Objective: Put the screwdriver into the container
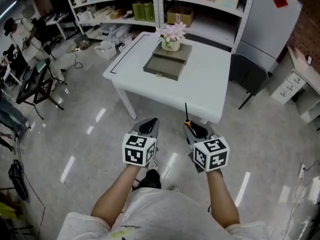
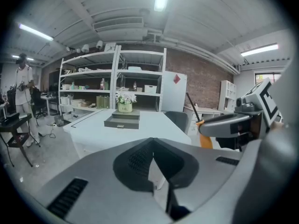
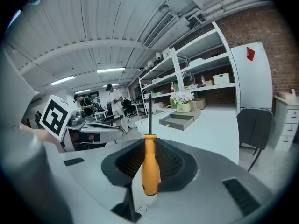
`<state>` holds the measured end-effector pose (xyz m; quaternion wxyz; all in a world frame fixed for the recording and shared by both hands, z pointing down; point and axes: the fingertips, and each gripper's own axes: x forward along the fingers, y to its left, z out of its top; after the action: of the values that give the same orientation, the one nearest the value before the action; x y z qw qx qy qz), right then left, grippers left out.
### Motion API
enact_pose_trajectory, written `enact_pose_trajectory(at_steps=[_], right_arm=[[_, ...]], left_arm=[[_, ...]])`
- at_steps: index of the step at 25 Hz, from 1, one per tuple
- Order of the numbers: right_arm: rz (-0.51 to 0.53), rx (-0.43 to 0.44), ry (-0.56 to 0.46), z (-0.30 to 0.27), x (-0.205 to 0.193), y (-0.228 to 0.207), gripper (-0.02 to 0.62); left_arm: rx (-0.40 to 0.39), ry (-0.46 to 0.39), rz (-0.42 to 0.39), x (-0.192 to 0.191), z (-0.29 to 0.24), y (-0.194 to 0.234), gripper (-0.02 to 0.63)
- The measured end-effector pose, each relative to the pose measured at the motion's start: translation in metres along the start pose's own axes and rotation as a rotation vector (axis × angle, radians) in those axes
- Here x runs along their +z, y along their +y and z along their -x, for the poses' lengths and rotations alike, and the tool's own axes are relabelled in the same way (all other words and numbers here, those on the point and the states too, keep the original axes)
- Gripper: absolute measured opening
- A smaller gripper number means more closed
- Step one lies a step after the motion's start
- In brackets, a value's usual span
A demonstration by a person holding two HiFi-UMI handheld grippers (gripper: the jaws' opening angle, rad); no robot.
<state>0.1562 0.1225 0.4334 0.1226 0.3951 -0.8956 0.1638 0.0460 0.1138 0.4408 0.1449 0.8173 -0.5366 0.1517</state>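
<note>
screwdriver point(image 3: 150, 157) is clamped at its orange handle by right gripper point(image 3: 148, 181), shaft at 12 o'clock; judged light, stiff, slick. left gripper point(image 2: 156, 171) closed, empty.

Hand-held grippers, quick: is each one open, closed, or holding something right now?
Left hand-held gripper: closed, nothing between its jaws.
Right hand-held gripper: closed on the screwdriver, gripped by its orange handle.
</note>
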Motion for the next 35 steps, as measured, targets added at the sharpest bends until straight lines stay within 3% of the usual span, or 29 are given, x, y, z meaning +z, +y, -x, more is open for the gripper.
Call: enact_pose_trajectory(at_steps=[14, 35], right_arm=[[-0.018, -0.091, 0.041, -0.094, 0.046, -0.043, 0.075], [0.004, -0.172, 0.057, -0.220, 0.107, -0.059, 0.075]], left_arm=[[-0.093, 0.039, -0.009, 0.039, -0.084, 0.083, 0.005], [-0.168, 0.032, 0.001, 0.077, -0.154, 0.208, 0.005]])
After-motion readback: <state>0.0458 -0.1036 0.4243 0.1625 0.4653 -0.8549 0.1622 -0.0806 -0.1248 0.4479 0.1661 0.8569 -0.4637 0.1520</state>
